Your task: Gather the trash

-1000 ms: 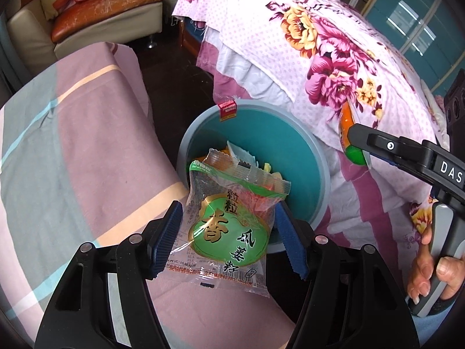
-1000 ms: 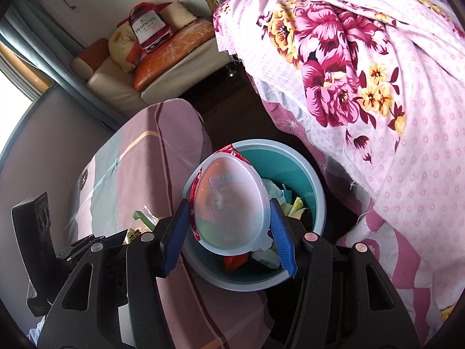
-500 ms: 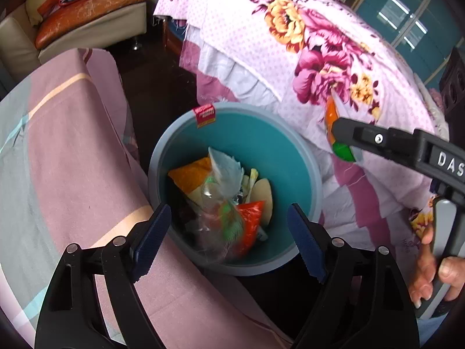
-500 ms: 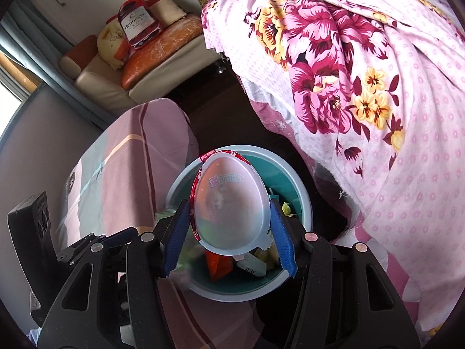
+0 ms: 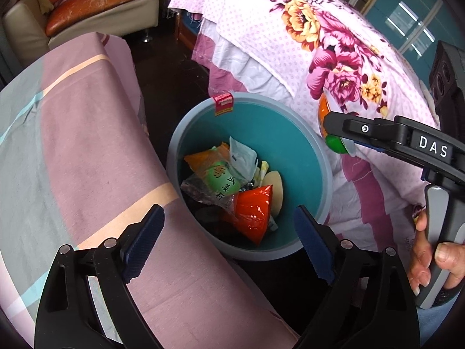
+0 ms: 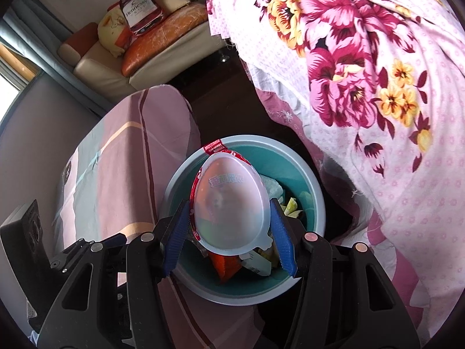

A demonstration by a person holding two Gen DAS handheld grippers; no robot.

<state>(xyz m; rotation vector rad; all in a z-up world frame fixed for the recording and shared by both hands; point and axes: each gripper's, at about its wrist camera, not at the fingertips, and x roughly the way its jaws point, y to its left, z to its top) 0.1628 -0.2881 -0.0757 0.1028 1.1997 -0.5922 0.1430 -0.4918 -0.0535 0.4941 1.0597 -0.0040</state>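
Note:
A round teal bin point(image 5: 302, 145) stands on the dark floor between two beds and holds several wrappers. A green snack packet point(image 5: 221, 180) lies on top of them beside an orange-red wrapper point(image 5: 255, 209). My left gripper point(image 5: 229, 247) is open and empty above the bin's near rim. My right gripper point(image 6: 229, 238) is shut on an egg-shaped plastic package point(image 6: 229, 206) and holds it above the bin point(image 6: 314, 212). The right gripper also shows in the left wrist view point(image 5: 377, 133), at the right of the bin.
A bed with a pink and grey striped sheet point(image 5: 72, 151) borders the bin on the left. A bed with a floral cover point(image 5: 334, 58) borders it on the right. A sofa point(image 5: 96, 11) with cushions stands at the far wall.
My left gripper opened and let go of the green snack packet, which dropped into the bin. My right gripper kept hold of the egg-shaped package and moved closer over the bin.

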